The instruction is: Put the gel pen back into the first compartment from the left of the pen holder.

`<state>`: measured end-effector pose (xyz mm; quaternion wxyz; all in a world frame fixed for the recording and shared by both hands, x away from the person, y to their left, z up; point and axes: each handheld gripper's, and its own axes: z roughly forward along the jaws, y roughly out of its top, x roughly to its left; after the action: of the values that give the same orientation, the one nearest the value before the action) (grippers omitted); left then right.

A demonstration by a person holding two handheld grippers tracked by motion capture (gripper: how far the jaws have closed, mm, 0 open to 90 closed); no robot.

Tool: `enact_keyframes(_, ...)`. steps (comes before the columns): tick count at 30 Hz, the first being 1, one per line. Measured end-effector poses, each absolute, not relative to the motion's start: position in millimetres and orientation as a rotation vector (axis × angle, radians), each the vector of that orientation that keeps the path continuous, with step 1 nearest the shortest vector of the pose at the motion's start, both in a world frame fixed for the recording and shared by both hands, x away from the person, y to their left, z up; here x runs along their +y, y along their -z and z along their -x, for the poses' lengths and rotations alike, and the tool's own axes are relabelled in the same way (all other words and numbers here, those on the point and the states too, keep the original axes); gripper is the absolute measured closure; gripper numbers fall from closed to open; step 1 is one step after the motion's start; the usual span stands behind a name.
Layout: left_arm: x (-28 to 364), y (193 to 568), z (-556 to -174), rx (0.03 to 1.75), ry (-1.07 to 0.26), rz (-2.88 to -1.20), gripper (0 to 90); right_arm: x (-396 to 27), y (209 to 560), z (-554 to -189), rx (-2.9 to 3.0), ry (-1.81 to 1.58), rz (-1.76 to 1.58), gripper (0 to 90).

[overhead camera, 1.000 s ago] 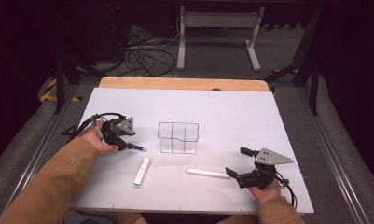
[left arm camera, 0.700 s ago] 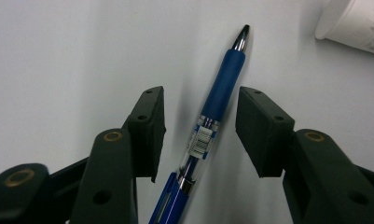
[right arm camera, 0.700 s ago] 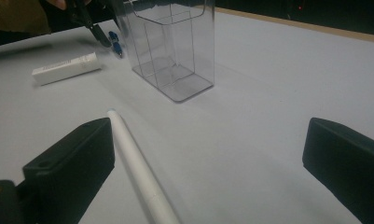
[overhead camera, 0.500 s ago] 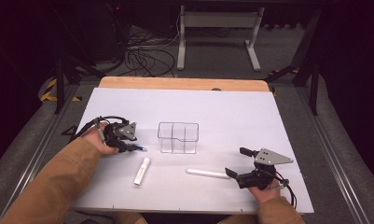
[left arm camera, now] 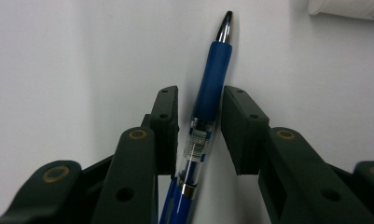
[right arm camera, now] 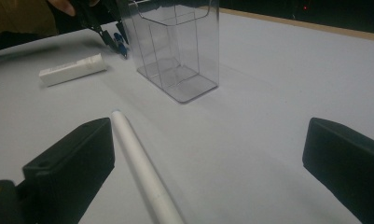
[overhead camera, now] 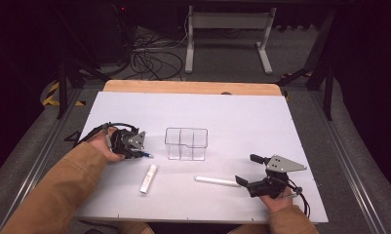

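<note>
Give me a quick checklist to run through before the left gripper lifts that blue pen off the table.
1. Blue pen between the left gripper jaws, which have just been closing: ok.
2. Pads pressing the pen: not ok, a gap shows at each side.
3. Pen lined up along the jaws: ok, slightly tilted.
4. Clear organizer upright and open on top: ok.
5. Right gripper open and apart from the left, white tube by one jaw: ok.
6. White eraser stick clear of the pen: ok.
</note>
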<state>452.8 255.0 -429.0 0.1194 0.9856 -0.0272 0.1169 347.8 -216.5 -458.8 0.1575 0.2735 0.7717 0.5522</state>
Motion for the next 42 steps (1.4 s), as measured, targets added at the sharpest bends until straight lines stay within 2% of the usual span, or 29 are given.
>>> enact_keyframes(7,257.1,429.9,-454.5,-0.119,-0.315,-2.873,74.1,-216.4,459.2,-348.2,2.212,-1.586,-0.781,2.7)
enact_keyframes(31,252.1,426.2,-456.4,-0.16,-0.29,-2.908,79.0,-217.1,459.8,-349.0,2.214,-1.607,-0.783,2.6)
enact_keyframes(42,259.5,389.3,-447.0,-0.035,-0.299,-2.754,79.2,-216.8,459.8,-349.0,2.214,-1.604,-0.783,2.6)
